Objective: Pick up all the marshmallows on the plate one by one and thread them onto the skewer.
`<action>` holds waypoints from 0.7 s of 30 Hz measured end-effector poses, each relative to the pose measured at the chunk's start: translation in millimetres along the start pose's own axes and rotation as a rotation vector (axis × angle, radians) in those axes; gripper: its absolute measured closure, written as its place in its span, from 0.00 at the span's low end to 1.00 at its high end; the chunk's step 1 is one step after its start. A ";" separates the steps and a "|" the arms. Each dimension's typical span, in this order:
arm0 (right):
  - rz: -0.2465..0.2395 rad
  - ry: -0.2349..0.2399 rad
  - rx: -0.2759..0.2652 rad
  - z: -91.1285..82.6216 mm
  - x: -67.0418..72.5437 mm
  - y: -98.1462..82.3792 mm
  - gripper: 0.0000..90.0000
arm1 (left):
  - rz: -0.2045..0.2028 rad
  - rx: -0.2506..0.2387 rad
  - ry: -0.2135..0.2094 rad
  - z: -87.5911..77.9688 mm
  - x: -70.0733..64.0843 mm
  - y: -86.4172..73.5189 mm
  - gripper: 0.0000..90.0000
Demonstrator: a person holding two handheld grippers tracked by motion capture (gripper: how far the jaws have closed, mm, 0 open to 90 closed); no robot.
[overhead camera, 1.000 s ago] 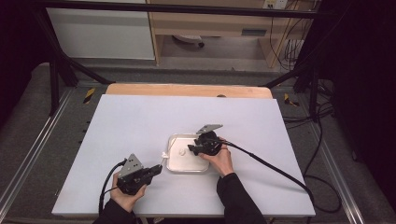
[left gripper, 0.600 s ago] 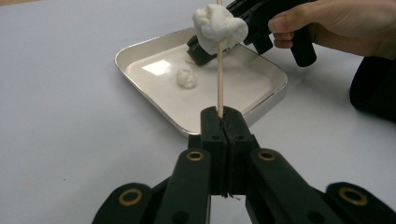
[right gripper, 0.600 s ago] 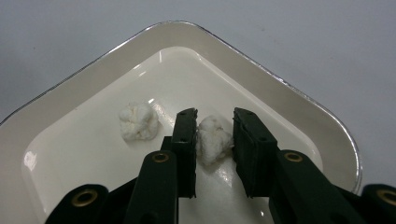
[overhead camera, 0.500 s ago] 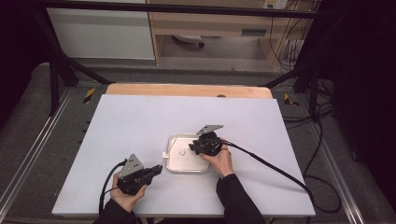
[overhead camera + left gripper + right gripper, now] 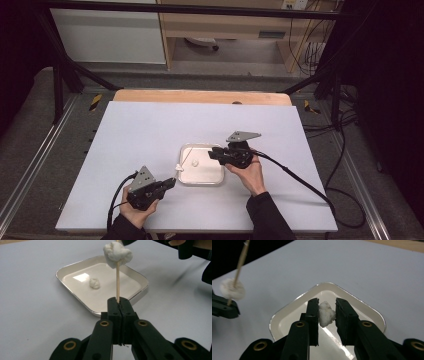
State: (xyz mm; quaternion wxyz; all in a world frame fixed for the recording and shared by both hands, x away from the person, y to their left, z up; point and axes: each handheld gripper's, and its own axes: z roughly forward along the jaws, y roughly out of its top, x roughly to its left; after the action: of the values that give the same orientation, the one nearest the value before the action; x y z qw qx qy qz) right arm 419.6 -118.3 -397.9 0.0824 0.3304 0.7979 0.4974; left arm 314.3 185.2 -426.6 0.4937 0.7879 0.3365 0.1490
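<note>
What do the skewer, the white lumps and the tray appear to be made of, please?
Skewer: pale tan, thin and matte, probably wood or bamboo. White lumps, one on the skewer and one between the right gripper's jaws: soft, fluffy, irregular, likely marshmallow or cotton; I cannot tell which. Tray: glossy white inside with a shiny silvery rim, perhaps enamelled metal.

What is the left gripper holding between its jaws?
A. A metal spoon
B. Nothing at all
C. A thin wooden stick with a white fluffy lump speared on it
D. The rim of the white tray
C: in the left gripper view the left gripper is clamped on a wooden stick carrying a white lump, above the tray.
</note>
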 end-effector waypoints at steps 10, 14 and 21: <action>0.025 0.104 -0.141 -40.3 10.4 17.3 0.82 | 0.047 -0.022 -0.024 2.6 -5.3 1.2 0.98; 0.047 0.138 -0.185 -49.8 10.5 23.1 0.82 | 0.044 -0.009 -0.028 2.1 -8.8 0.9 0.98; 0.058 0.206 -0.202 -49.1 19.2 30.7 0.82 | 0.067 -0.013 -0.038 3.4 -13.0 1.2 0.98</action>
State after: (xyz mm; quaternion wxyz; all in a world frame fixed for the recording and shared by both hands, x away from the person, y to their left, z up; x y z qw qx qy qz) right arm 395.9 -134.1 -343.9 0.0184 0.2907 0.7382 0.6085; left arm 307.2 173.7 -425.8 0.4996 0.7983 0.2997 0.1527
